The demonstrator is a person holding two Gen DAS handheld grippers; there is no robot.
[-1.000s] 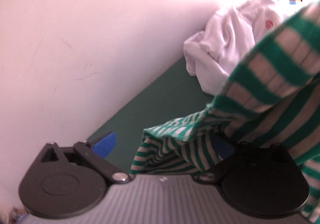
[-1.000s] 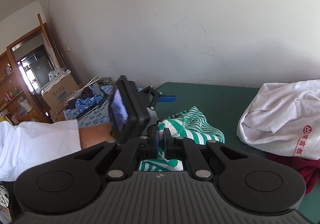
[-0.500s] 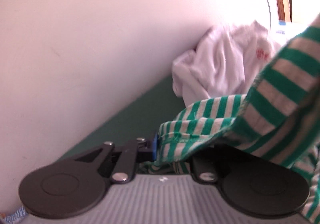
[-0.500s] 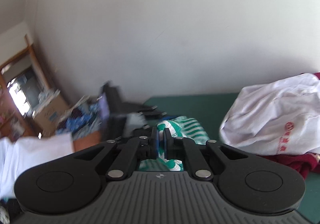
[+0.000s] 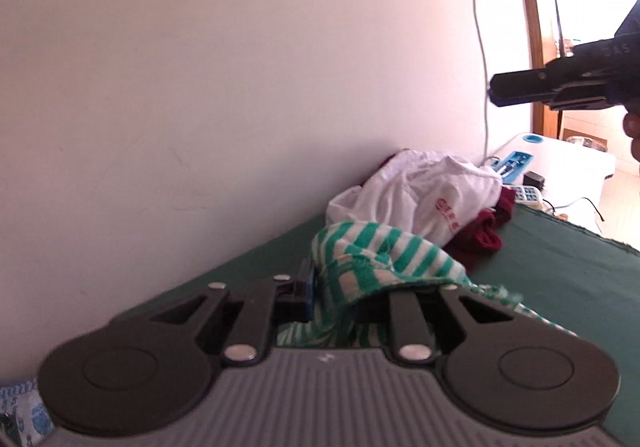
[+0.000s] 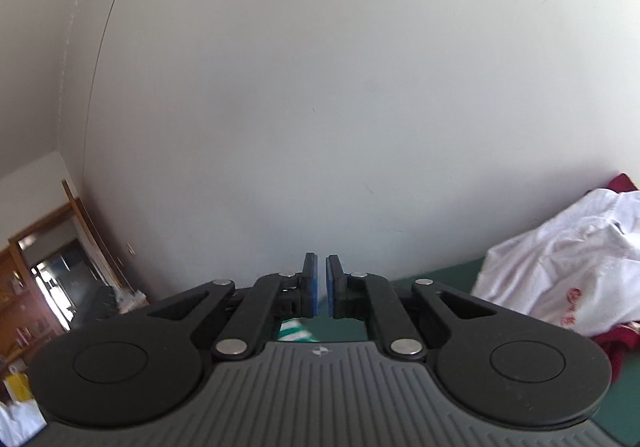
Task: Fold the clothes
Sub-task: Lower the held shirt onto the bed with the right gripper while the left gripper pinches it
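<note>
A green-and-white striped garment [image 5: 384,259] is bunched over my left gripper [image 5: 340,287], which is shut on it above the green table [image 5: 560,279]; the right finger is hidden by cloth. My right gripper [image 6: 320,287] is raised and points at the wall. Its jaws stand slightly apart with nothing between them; a scrap of the striped garment [image 6: 294,329] shows below. The right gripper also shows in the left wrist view [image 5: 560,87], high at the right.
A white garment with red print [image 5: 432,195] [image 6: 560,267] lies crumpled on a dark red one [image 5: 484,231] at the table's back by the white wall [image 5: 240,87]. A white table with small items [image 5: 560,155] stands beyond. A wooden cabinet [image 6: 52,259] is at the left.
My left gripper closed on the striped garment and lifted it. My right gripper let the garment go and rose up and away, now pointing at the wall.
</note>
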